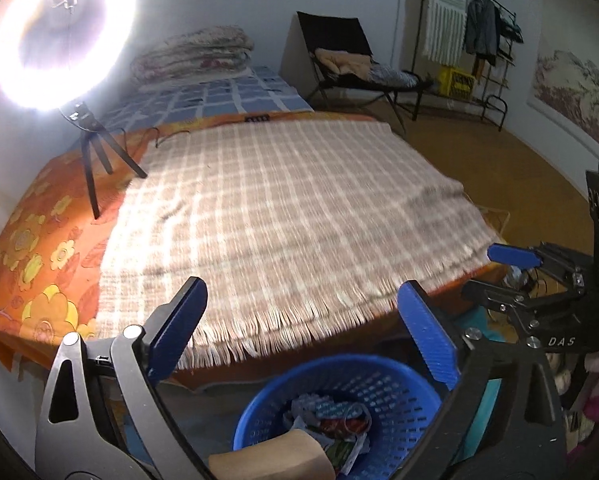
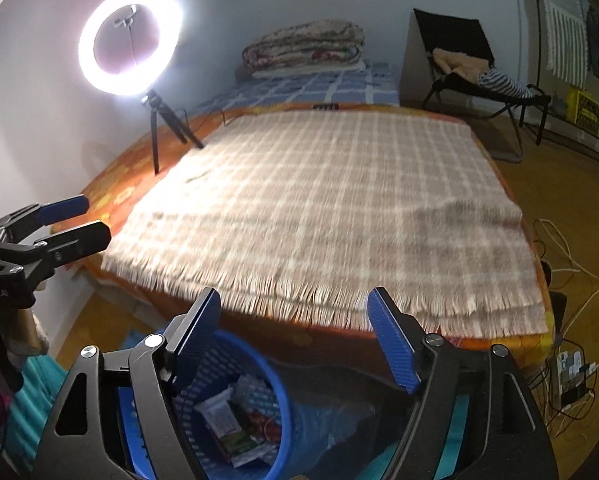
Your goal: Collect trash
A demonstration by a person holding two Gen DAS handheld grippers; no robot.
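A blue perforated basket (image 1: pixel 383 368) stands on the floor at the foot of the bed, with crumpled wrappers (image 1: pixel 331 416) inside. A tan block-like piece (image 1: pixel 271 456) shows at its near edge. My left gripper (image 1: pixel 302 284) hovers above the basket, open and empty. In the right wrist view the same basket (image 2: pixel 277 376) holds wrappers (image 2: pixel 239 420). Above it my right gripper (image 2: pixel 294 292) is open with nothing between its fingers. Each gripper appears in the other's view: the right gripper (image 1: pixel 479 270) at the right, the left gripper (image 2: pixel 95 218) at the left.
A plaid fringed blanket (image 2: pixel 319 200) covers the bed ahead. A lit ring light on a tripod (image 2: pixel 131 40) stands at its left side, folded quilts (image 2: pixel 303 48) at the far end. A chair (image 2: pixel 479 68) and floor cables (image 2: pixel 571 280) lie to the right. Blue plastic (image 2: pixel 339 420) lies beside the basket.
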